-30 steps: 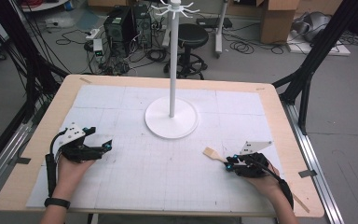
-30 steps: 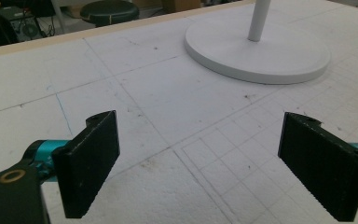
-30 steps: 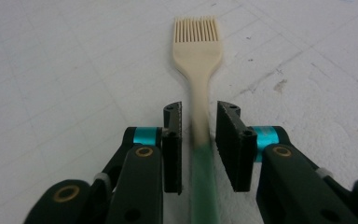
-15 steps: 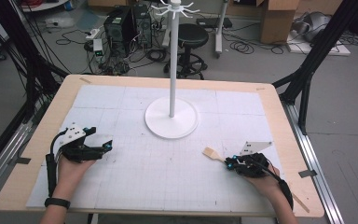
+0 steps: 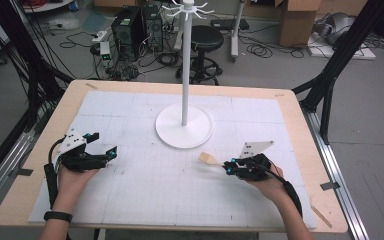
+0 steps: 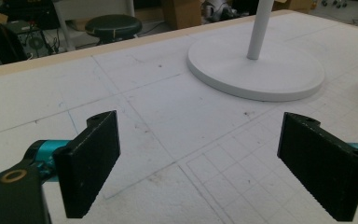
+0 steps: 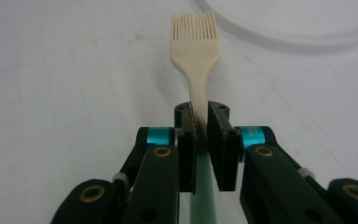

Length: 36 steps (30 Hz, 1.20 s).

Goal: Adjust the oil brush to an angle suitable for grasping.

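The right tool (image 7: 200, 123) clamps a cream pastry brush (image 7: 195, 44) by its handle. The left tool (image 6: 214, 163) rests wide apart on the surface (image 5: 145, 190), near the white stand (image 5: 184, 125).

Matt white stand (image 5: 184, 126) – smooth; wooden-edged table (image 5: 300, 120) under scuffed gridded paper; cream brush (image 7: 196, 42), plastic-looking bristles; ribbed black pads (image 6: 91, 161) – matt.

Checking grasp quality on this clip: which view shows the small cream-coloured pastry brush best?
The right gripper view. The cream pastry brush sits close and sharp there, bristles forward, its handle clamped between the right gripper jaws. The high view shows it as a small pale shape by the white stand base.
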### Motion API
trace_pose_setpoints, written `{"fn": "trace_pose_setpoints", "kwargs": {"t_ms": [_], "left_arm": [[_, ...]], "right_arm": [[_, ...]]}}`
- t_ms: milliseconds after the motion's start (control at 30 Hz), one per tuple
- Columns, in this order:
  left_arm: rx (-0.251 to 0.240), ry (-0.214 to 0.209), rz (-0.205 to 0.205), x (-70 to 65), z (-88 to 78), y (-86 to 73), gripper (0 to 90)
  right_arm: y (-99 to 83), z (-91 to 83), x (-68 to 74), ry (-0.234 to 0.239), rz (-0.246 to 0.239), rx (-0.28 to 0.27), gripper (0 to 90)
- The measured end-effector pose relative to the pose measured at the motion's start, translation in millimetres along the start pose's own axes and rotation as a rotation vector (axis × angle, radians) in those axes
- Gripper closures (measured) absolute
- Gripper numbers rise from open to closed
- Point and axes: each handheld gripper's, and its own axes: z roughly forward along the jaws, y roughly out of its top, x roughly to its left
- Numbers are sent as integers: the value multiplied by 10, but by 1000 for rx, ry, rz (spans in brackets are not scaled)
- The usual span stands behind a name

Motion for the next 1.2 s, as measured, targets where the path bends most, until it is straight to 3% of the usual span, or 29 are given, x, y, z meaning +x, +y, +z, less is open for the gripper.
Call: {"fn": "trace_pose_setpoints", "kwargs": {"t_ms": [267,333,400,433,533,633,700,767,1033,1200], "left_arm": [[-38,4,8,1,-70,68,139],[-43,2,6,6,-85,86,139],[-50,-1,5,10,-94,94,139],[-52,-2,3,11,-96,96,139],[-55,-4,3,12,-99,101,139],[-55,-7,6,8,-98,107,140],[-54,-9,5,7,-95,107,140],[-53,-11,4,9,-89,103,140],[-53,-15,4,7,-101,102,140],[-47,-20,5,2,-91,97,140]], "right_arm": [[457,357,119,86,-103,-1,829],[638,559,187,115,-133,12,829],[693,616,211,133,-138,13,829],[806,730,272,162,-173,18,829],[907,845,335,197,-191,12,829],[1060,1088,459,240,-249,42,829],[1087,1135,477,252,-257,42,828],[1169,1308,574,286,-288,55,828],[1278,1664,736,344,-310,50,828],[1290,1778,772,356,-326,58,827]]}}
